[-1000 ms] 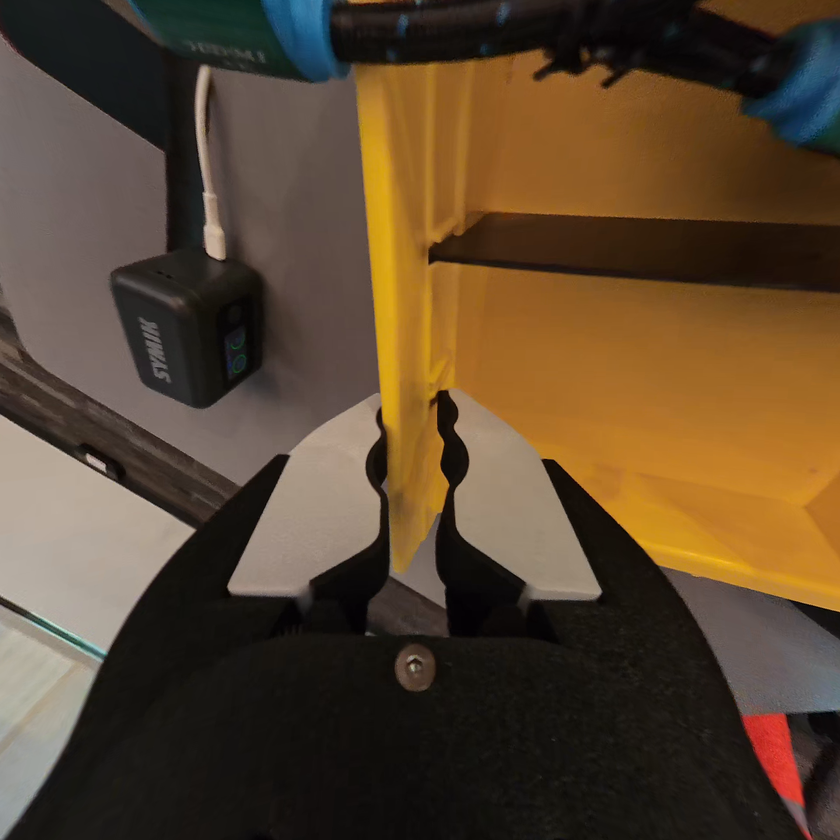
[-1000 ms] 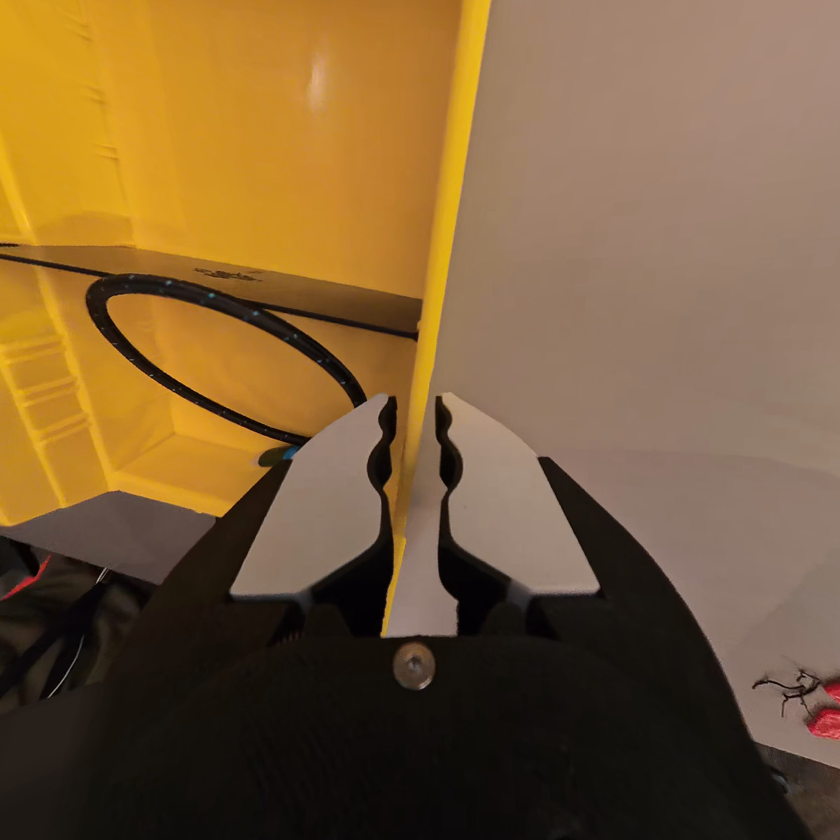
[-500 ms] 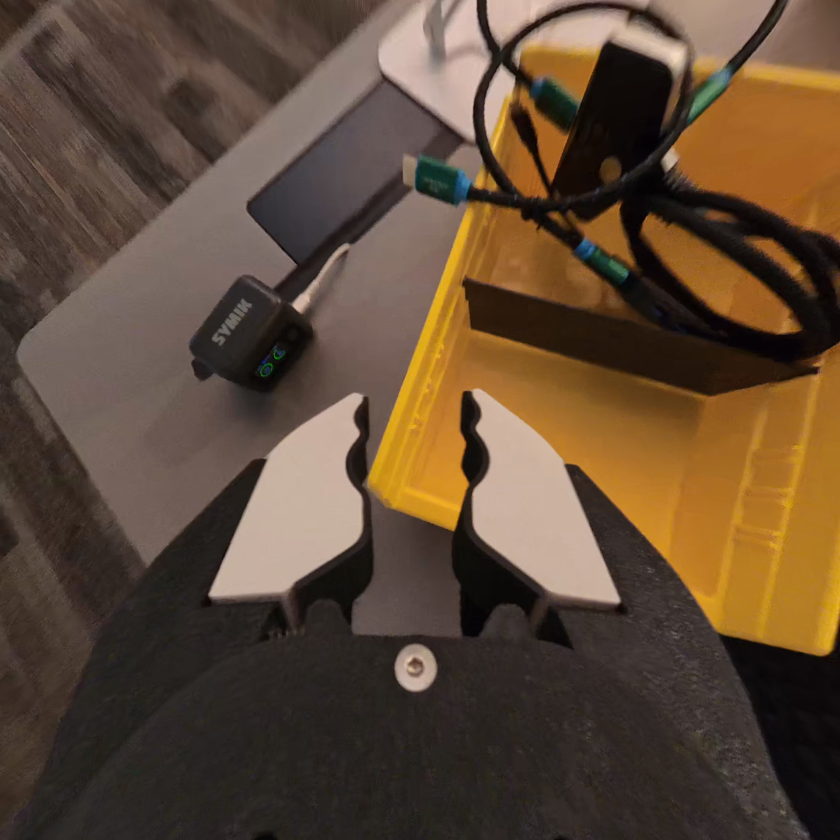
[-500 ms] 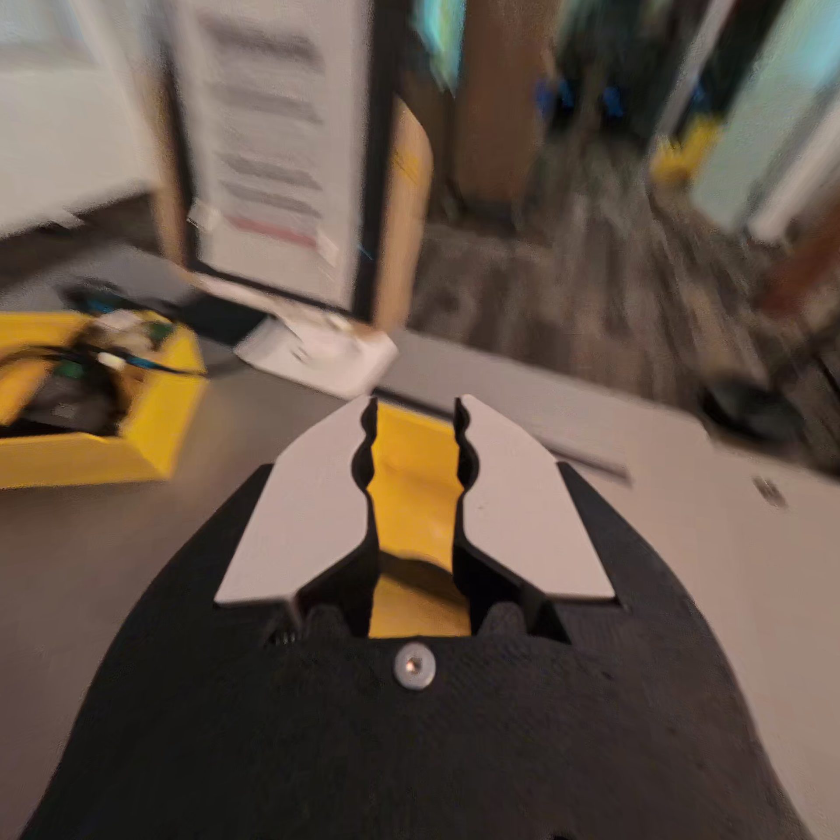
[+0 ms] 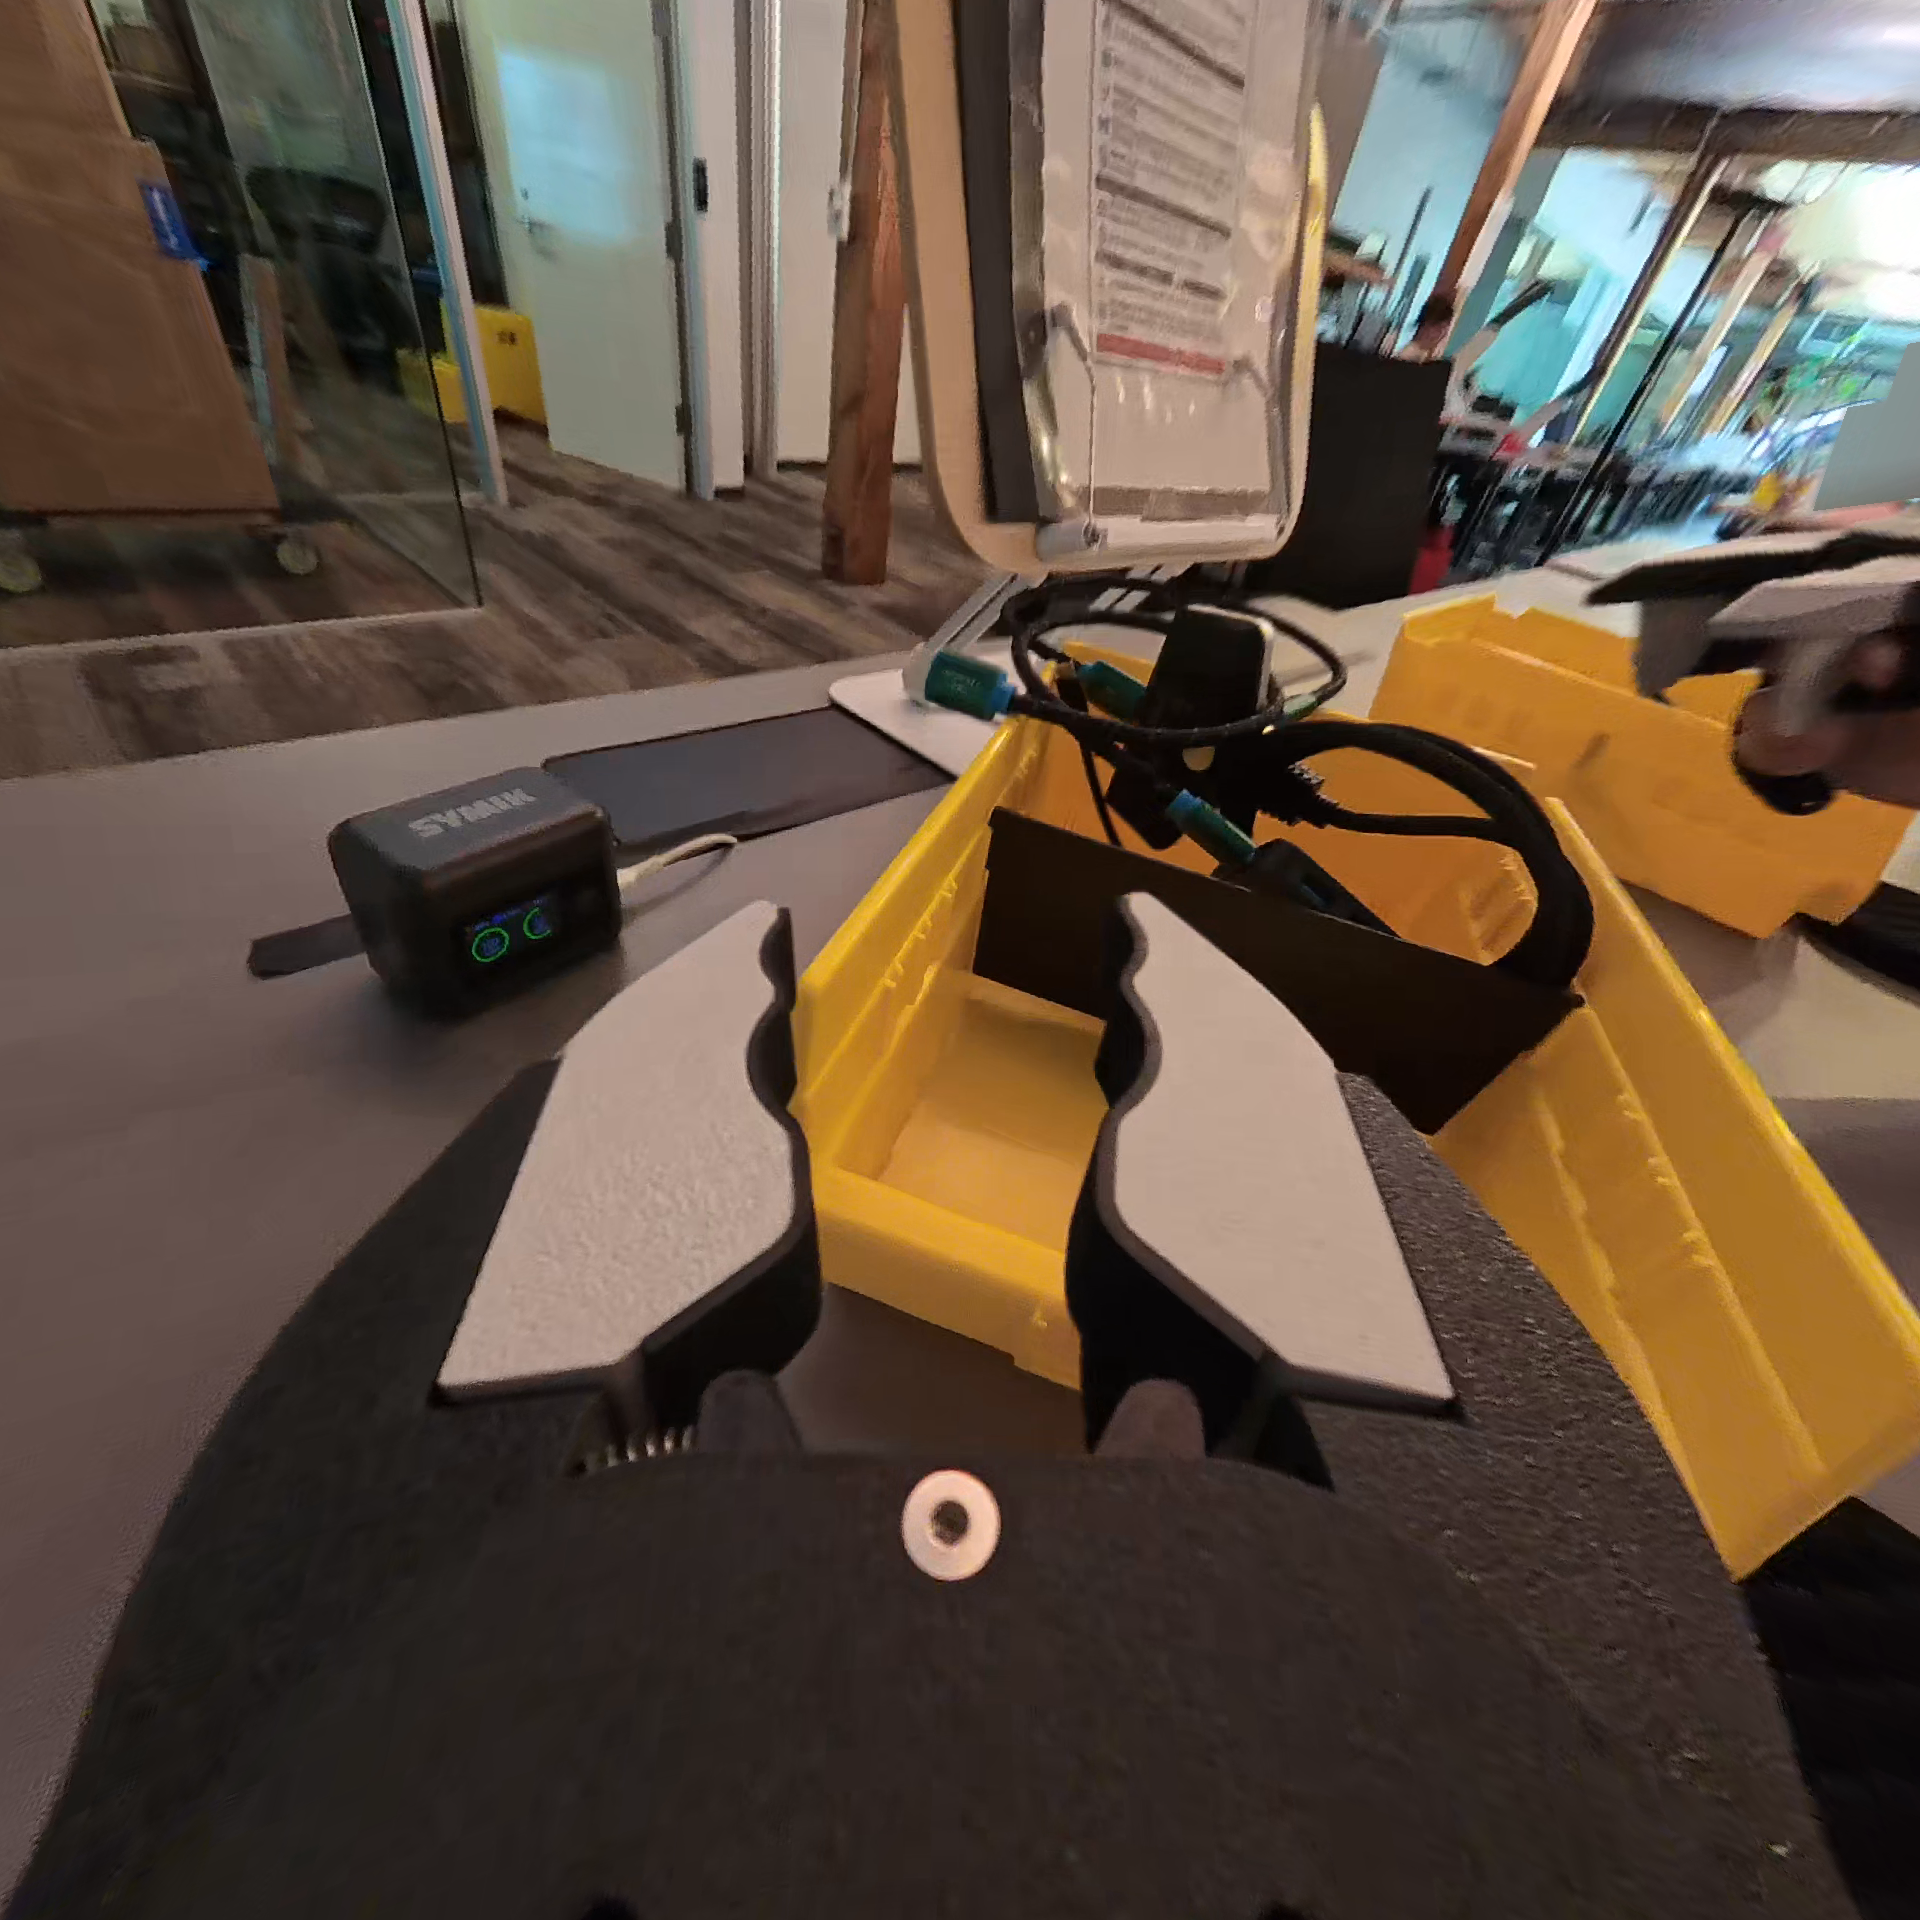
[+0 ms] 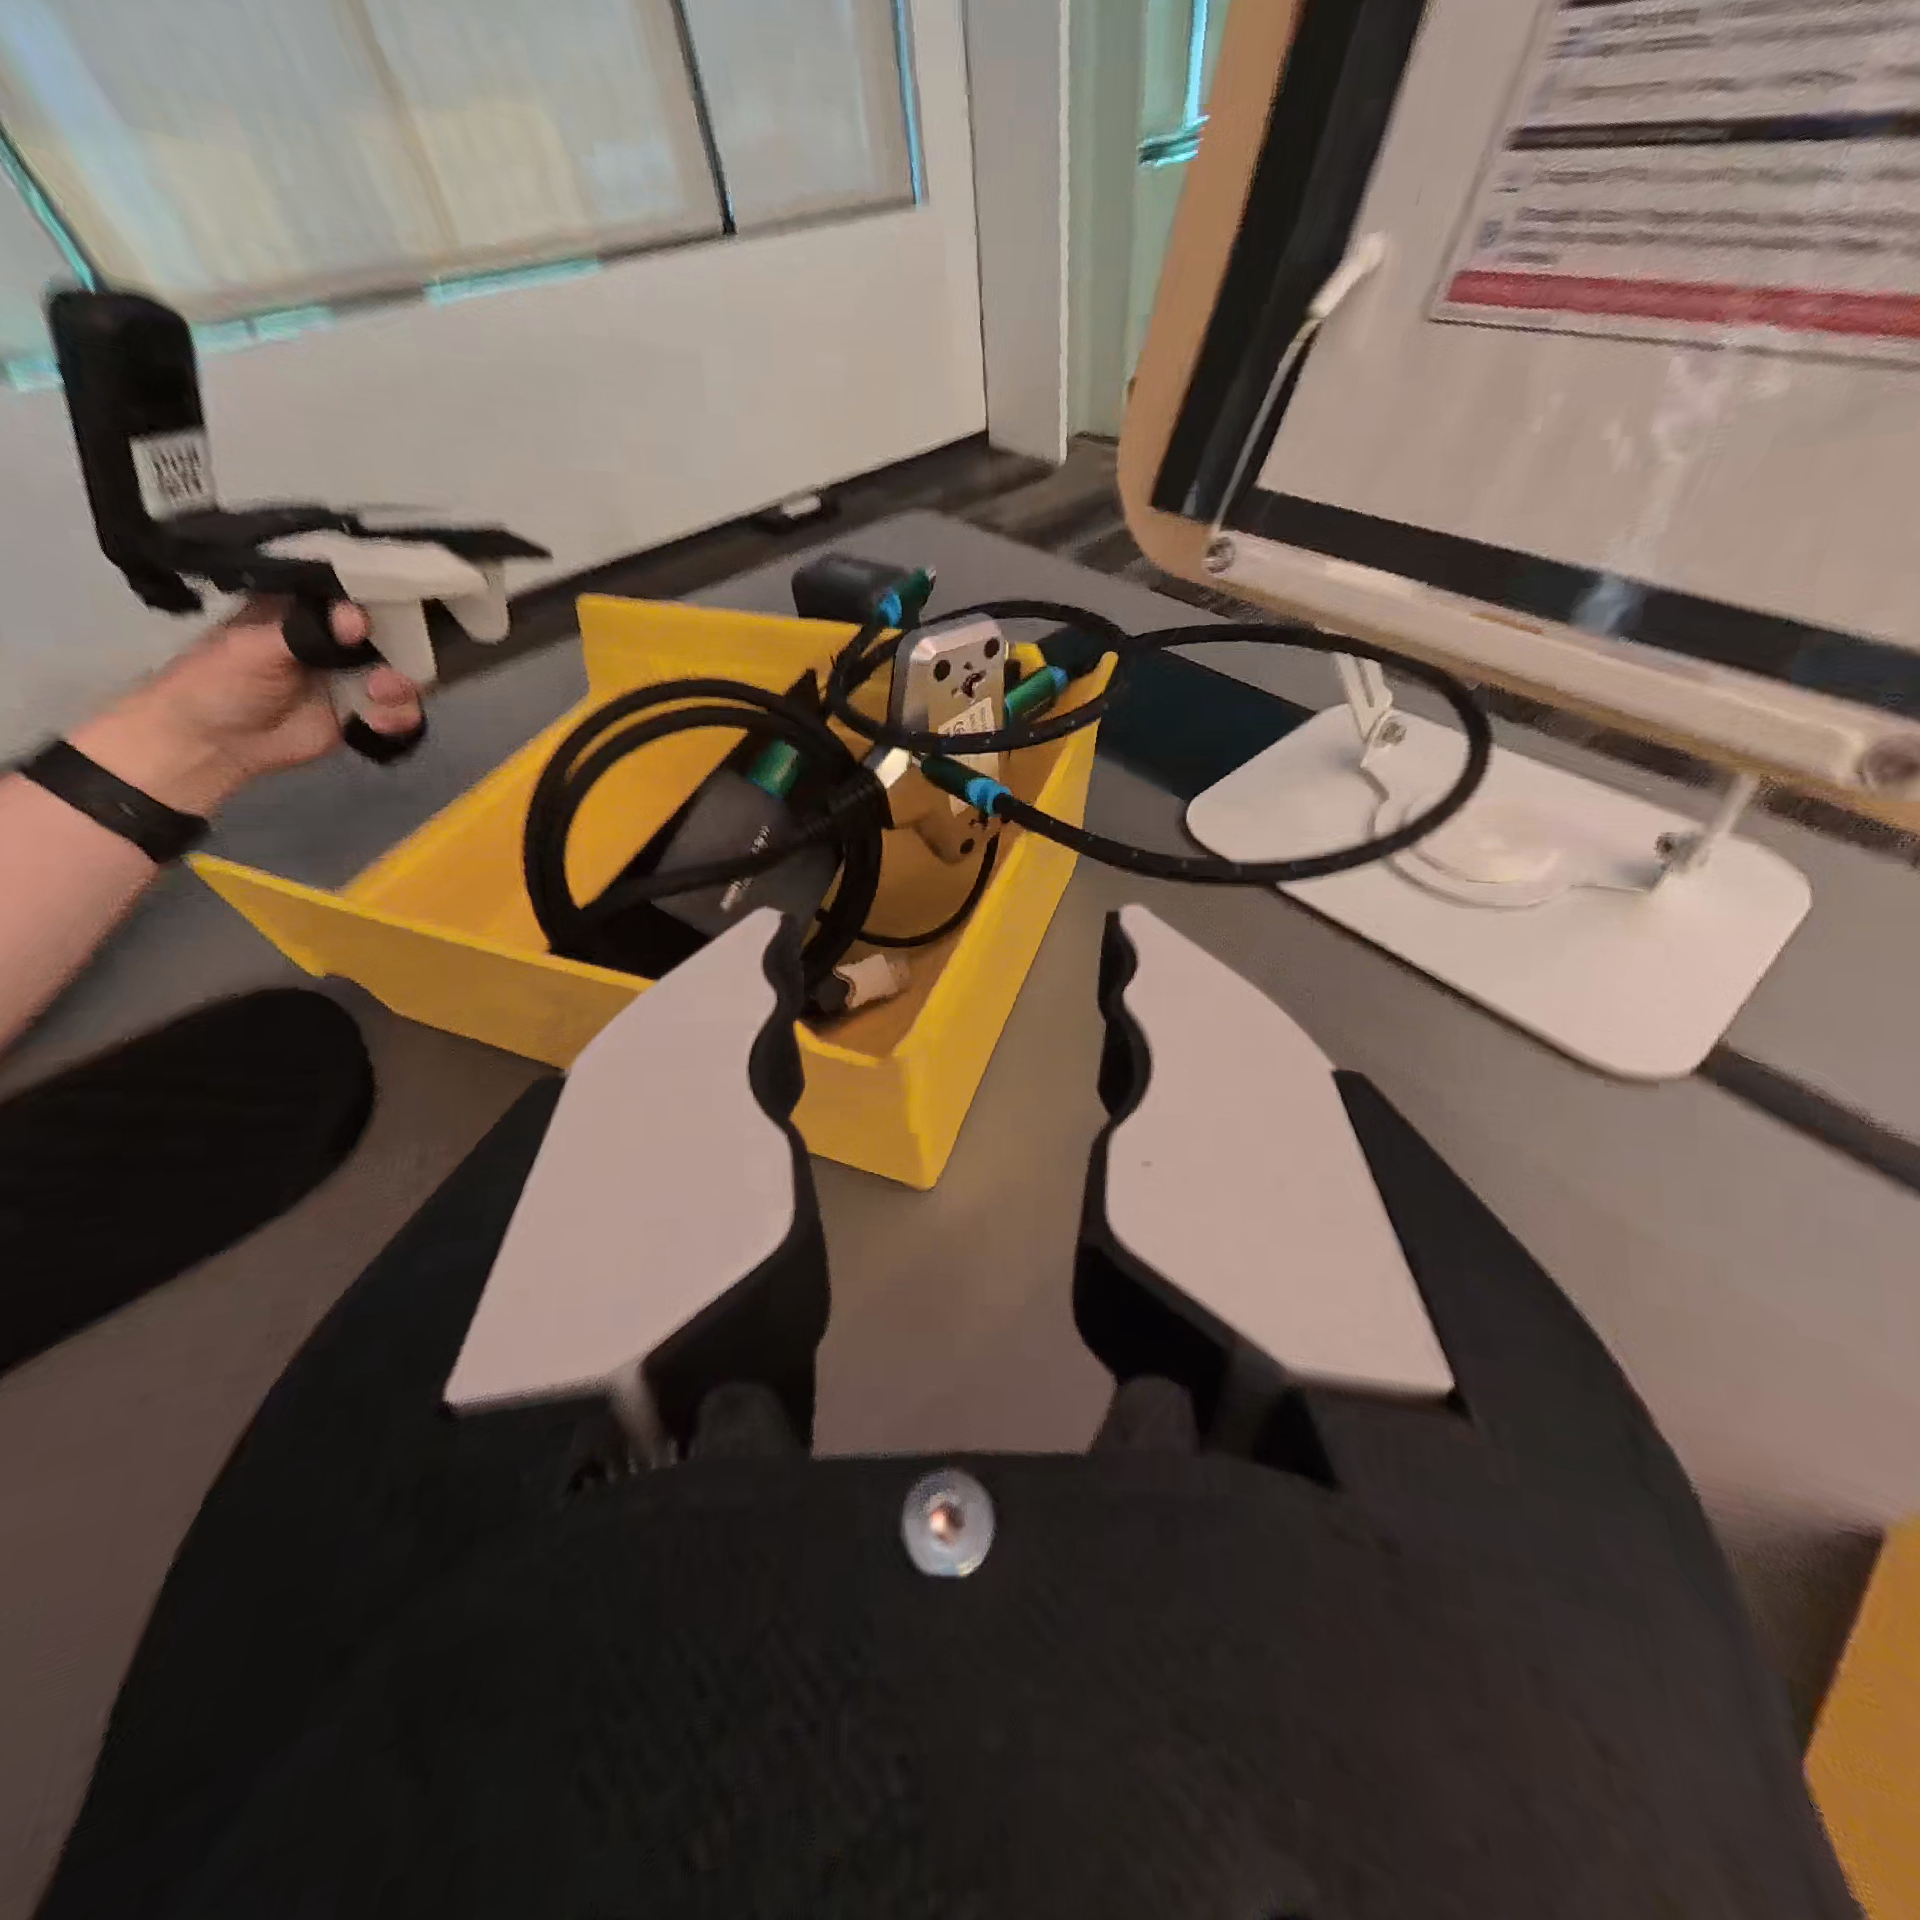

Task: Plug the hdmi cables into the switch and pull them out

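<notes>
The left hand-held gripper (image 5: 951, 1023) hangs with its jaws spread wide and empty over the near, bare compartment of a yellow bin (image 5: 940, 1262) on the grey counter (image 5: 208, 1122). The right hand-held gripper (image 6: 940, 1013) is likewise spread apart and holds nothing, poised above the counter just before the same bin's corner. A black divider (image 5: 1278, 997) splits the bin; behind it lies a tangle of black braided hdmi cables (image 6: 686, 769) with green and blue plug collars, wound about the silver switch (image 6: 951, 691), which stands tilted in the far compartment and bears a small printed sticker. Left of the bin sits a small black box (image 5: 473, 888) with white brand lettering on top and two green rings glowing on its face, a white cord running from it. Beyond stands a framed notice board (image 6: 1558, 343) on a white base, its printed sheet blurred. A second yellow bin (image 5: 1621, 790) rests farther right.
</notes>
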Demonstrator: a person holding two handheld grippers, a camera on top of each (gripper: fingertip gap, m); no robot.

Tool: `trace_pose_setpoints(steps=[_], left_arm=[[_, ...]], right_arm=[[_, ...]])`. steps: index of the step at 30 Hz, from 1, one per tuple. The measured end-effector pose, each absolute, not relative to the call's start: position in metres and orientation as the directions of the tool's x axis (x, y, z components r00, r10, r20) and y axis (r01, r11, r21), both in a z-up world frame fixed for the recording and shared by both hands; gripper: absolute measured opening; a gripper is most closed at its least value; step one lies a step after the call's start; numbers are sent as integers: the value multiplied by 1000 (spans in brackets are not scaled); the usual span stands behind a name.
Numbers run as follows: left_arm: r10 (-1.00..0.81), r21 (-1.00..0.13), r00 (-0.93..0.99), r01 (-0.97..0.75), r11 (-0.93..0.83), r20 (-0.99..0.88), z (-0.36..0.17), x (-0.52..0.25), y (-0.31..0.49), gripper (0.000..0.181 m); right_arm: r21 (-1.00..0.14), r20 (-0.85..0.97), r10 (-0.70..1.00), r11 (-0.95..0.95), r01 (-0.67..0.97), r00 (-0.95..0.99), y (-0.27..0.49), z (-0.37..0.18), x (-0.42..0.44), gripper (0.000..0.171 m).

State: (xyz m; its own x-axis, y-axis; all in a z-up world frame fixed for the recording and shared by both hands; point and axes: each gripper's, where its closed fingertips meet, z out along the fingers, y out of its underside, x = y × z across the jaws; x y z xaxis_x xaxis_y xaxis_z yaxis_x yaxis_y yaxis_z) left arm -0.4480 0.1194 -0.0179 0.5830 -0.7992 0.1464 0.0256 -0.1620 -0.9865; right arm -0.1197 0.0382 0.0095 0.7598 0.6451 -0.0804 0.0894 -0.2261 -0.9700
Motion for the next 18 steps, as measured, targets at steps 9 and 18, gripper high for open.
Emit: trace_pose_setpoints(steps=[9,18], left_arm=[[-779,-993,616,98,-71,117,-14,-454,120,45],[-752,-992,648,72,-104,125,-27,-455,119,43]], right_arm=[[-709,475,644,-124,695,599,130,-17,-136,36],[-813,-445,268,-520,-260,854,155,-28,-80,57]])
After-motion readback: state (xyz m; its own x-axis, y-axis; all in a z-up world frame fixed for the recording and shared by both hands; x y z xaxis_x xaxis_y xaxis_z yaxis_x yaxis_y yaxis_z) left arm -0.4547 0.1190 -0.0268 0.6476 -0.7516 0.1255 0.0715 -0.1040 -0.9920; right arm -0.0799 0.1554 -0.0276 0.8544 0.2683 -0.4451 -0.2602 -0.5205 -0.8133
